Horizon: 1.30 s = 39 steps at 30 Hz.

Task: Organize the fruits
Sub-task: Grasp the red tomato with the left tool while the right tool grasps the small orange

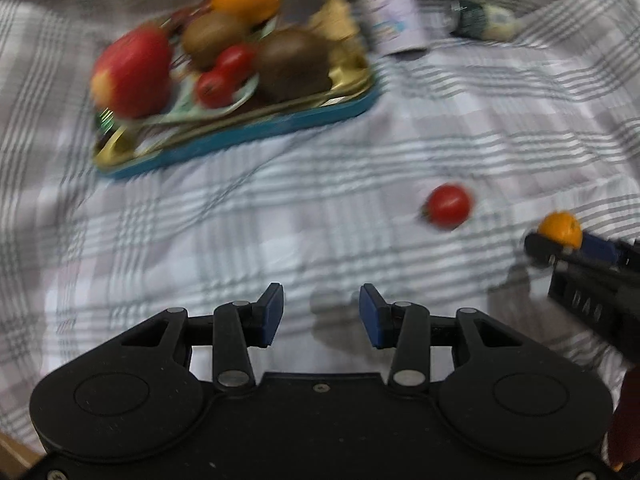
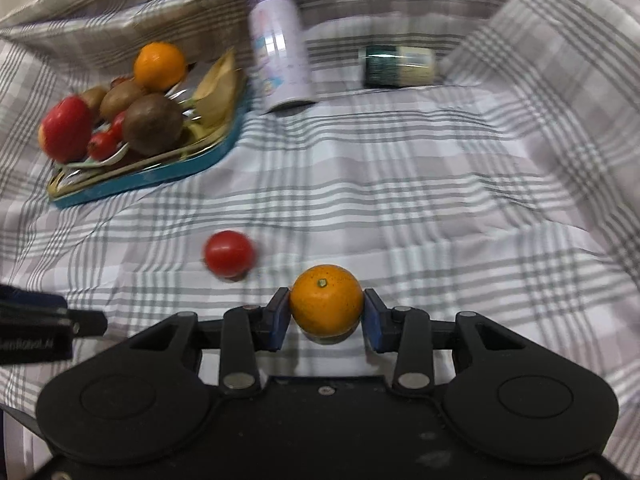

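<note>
The right gripper (image 2: 326, 318) has its jaws closed on a small orange (image 2: 326, 306), one blue pad touching each flank. The grip looks shallow: the pads meet the fruit near their tips, and the round skin could slip forward and out if the lift is quick or the squeeze uneven. The orange appears to sit low against the checked bedsheet (image 2: 440, 200), so dragging rather than lifting could catch the soft cloth.

A loose tomato (image 2: 229, 254) lies just beside the orange, to its left, and a sideways swing could knock it rolling.

The tray (image 2: 160, 176), well apart at the far left, is already heaped with fruit, so a careless drop there may topple the pile.

The left gripper (image 1: 321, 314) hangs with jaws well open and empty.
</note>
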Available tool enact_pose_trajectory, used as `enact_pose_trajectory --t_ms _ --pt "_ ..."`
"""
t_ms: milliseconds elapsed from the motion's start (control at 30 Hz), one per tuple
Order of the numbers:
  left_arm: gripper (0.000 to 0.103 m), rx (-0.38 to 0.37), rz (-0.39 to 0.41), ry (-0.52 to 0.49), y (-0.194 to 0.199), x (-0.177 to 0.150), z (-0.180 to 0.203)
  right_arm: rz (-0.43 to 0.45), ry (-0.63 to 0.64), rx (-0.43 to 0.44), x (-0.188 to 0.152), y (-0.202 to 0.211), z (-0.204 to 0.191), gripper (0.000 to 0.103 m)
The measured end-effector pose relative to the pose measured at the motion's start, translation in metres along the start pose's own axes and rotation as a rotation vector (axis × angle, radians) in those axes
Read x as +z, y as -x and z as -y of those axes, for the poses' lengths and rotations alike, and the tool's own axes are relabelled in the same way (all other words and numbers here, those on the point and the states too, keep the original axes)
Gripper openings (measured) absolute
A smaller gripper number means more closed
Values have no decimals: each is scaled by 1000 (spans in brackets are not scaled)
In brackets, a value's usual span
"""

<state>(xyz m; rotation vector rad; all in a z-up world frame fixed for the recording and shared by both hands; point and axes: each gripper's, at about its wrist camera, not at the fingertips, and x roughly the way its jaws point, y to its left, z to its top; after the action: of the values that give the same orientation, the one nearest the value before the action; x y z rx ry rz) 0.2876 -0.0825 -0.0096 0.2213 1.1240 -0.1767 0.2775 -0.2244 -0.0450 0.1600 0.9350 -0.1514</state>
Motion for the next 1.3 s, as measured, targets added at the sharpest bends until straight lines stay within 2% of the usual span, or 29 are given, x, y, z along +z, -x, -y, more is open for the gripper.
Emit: enact_pose_trajectory --t_ms 300,533,1033,1200,1267,1300 --pt "51 -74 49 -33 -15 30 50 0 -27 -68 -16 3 27 40" --pt "51 -95 46 -31 -27 40 65 31 13 -87 -24 4 21 40" --pt "52 -96 37 -27 -49 43 65 74 44 -115 -30 0 16 41" --pt "52 -98 60 -2 -51 45 64 83 56 -119 -32 -1 15 41" --pt "50 -94 69 0 -52 45 64 83 52 -117 -32 0 16 41" --pt "44 -97 74 -3 -52 44 64 83 51 -117 -33 0 16 41"
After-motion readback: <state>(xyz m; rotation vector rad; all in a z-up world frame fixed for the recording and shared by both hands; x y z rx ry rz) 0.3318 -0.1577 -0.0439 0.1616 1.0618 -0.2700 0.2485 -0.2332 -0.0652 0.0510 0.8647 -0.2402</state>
